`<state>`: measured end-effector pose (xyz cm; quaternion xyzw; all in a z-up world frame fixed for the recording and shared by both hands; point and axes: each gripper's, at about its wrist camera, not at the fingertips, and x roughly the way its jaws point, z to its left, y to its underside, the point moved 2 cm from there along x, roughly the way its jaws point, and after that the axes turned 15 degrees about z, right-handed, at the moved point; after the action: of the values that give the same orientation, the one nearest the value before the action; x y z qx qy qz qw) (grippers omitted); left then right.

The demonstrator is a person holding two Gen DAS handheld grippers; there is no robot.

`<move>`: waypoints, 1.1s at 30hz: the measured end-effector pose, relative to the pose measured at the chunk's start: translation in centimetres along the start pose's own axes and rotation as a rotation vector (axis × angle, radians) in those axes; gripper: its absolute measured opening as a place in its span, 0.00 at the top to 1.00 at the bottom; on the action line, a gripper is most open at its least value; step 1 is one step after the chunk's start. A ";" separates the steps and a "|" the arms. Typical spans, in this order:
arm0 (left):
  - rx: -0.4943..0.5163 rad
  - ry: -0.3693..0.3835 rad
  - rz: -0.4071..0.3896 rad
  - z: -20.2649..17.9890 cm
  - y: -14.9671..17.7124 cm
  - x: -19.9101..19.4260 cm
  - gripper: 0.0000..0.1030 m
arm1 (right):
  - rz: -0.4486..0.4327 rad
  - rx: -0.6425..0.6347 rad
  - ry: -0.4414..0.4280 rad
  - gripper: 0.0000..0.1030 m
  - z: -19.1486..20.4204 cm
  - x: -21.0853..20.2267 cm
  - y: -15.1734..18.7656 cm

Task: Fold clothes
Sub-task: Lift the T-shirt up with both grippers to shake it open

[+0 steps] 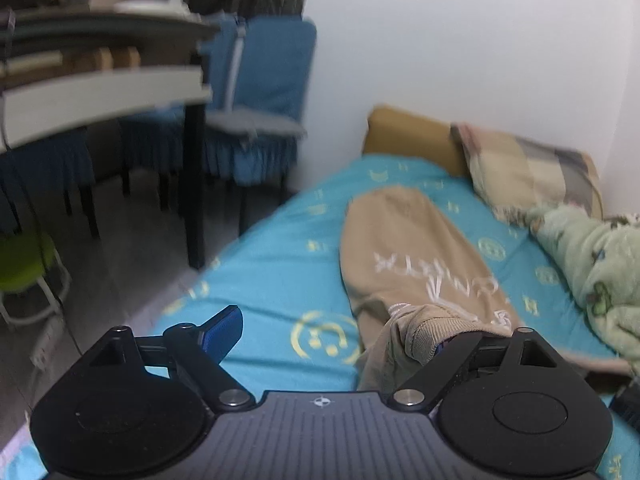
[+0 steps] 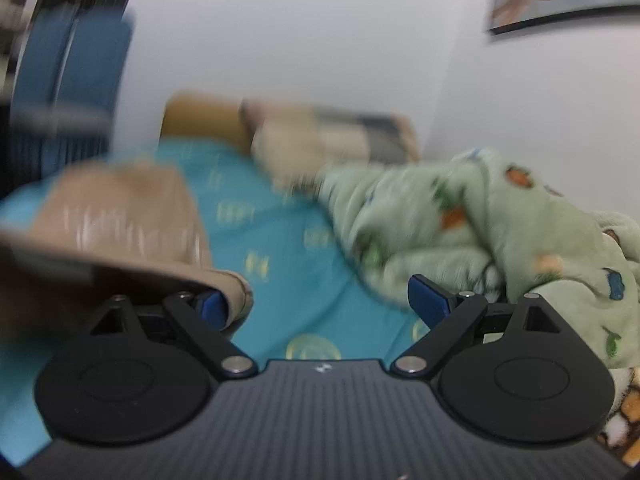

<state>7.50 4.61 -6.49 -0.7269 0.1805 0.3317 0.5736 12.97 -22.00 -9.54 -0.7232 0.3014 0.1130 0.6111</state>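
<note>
Left tongs (image 1: 332, 340): spread wide, gripping nothing; the left blue pad (image 1: 222, 334) stands free above the sheet, while the right pad is mostly hidden behind a bunched ribbed cuff of the tan garment, which lies against it.
Right tongs (image 2: 320, 306): also spread wide and clamping nothing; the right blue pad (image 2: 428, 304) is free in front of the green blanket, and the left pad (image 2: 212, 308) sits right at the rolled edge of the tan garment. Whether pad and cloth touch cannot be told through the blur.
Tan garment (image 1: 404, 256): lies lengthwise on the bed, between the two tongs, with pale lettering across its middle. Its near end is bunched up at the left tongs; its far end reaches toward the pillows.
Sheet (image 1: 272, 248): turquoise with yellow round and square motifs, covering the bed beneath the garment.
Green blanket (image 2: 480, 224): fleecy, printed with small coloured figures, heaped along the right side of the bed by the wall, just beside the garment.
Pillows: a mustard one (image 1: 412, 136) and a patchwork one (image 1: 528, 172) at the head of the bed, against the white wall.
Worktop (image 1: 100, 80): a dark-legged one stands left of the bed, with blue-covered chairs (image 1: 260, 92) beyond it.
Stool (image 1: 24, 272): green seat, on the floor at far left.
</note>
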 end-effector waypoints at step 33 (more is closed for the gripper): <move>0.046 0.255 -0.571 0.7 -22.8 -46.8 0.04 | -0.586 0.140 -0.032 0.10 -15.5 -44.4 -25.9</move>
<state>-11.42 6.05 41.98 -0.7709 0.0469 0.0590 0.6324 -10.59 -21.71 38.72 -0.7334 0.0770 -0.0779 0.6709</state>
